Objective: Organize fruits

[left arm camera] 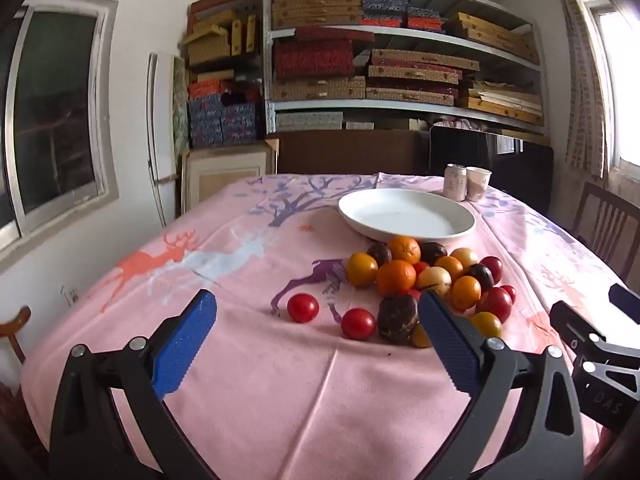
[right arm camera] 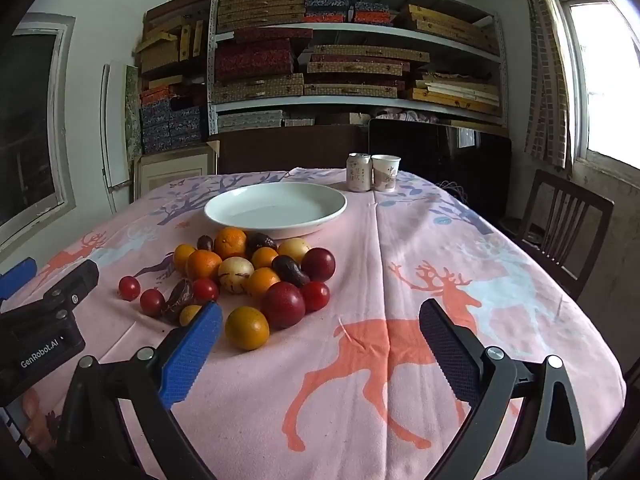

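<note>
Both claws released, nothing between the pads. Left gripper (left arm camera: pixel 316 340) hovers over the near part of the table with its jaws spread wide, blue pads apart, its right-side finger in front of the near edge of the fruit pile (left arm camera: pixel 432 280). Right gripper (right arm camera: pixel 320 344) is likewise spread wide over the orange deer print on the pink tablecloth (right arm camera: pixel 400 240), to the right of the pile and clear of it. Fruits sit loose on the cloth in one cluster just in front of the white plate (right arm camera: pixel 276 206), none on the plate: oranges, small red tomatoes, dark red plums, pale yellow round ones, a few dark wrinkled ones (passion fruit, probably). Two red tomatoes (left arm camera: pixel 303 308) lie slightly off to the left of the cluster; one orange-yellow fruit (right arm camera: pixel 247 328) sits nearest the right gripper's left finger, not touching. Behind the plate, a can (right arm camera: pixel 359 172) and a paper cup (right arm camera: pixel 386 173) stand upright, side by side. Each gripper shows at the edge of the other's view. Shelves of stacked boxes (left arm camera: pixel 400 60) fill the back wall; wooden chair (right arm camera: pixel 560 224) at right.
</note>
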The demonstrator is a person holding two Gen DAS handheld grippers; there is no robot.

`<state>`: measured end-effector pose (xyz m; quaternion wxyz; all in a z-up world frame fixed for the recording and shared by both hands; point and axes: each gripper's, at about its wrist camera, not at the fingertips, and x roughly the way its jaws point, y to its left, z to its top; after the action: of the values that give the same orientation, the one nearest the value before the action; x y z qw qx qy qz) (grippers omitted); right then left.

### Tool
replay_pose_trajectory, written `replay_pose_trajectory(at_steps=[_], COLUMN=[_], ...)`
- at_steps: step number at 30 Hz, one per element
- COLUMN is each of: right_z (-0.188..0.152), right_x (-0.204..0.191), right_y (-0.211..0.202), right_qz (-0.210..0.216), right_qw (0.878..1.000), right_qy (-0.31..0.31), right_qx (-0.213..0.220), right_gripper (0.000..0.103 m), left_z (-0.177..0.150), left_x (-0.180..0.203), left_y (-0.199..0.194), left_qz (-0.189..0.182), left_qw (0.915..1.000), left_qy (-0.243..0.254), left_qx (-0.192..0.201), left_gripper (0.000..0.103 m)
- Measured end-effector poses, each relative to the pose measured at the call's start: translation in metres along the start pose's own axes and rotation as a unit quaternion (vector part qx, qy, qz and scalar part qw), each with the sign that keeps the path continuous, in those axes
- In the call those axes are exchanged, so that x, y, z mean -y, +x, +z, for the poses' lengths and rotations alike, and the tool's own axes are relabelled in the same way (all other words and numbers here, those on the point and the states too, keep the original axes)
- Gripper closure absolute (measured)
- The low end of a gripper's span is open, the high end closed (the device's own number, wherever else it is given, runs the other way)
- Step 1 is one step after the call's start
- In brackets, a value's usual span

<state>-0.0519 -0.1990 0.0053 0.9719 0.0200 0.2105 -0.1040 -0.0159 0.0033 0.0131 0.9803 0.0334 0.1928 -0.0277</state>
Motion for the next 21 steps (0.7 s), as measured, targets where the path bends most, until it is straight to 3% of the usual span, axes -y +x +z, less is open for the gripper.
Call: replay_pose_trajectory(at_steps=[6,17,21], right_z=[0.0033,0.0054,0.0035], right_x=[-0.0035,-0.0066,-0.002], right_y=[-0.0042,0.0038,0.0021], right_qz=[-0.029,0.029,0.009], right_qw=[0.999,0.999,1.0], right_qy=[-0.023,-0.003,-0.004], right_qx=[0.032,-0.024,-0.014], right_gripper=[0.004,0.004,0.004], left_z=[0.0029,0.0055,0.0061], left_x=[0.0018,0.0003,0.0025], left_y=[-0.0048,-0.0034,0.0014], left_qz=[-0.008,0.03,0.01], left_qw=[0.9999,0.9992,0.9992], left_qy=[0.013,0.022,0.037], left_qx=[0.008,0.016,0.009], left_gripper=[0.004,0.004,0.004])
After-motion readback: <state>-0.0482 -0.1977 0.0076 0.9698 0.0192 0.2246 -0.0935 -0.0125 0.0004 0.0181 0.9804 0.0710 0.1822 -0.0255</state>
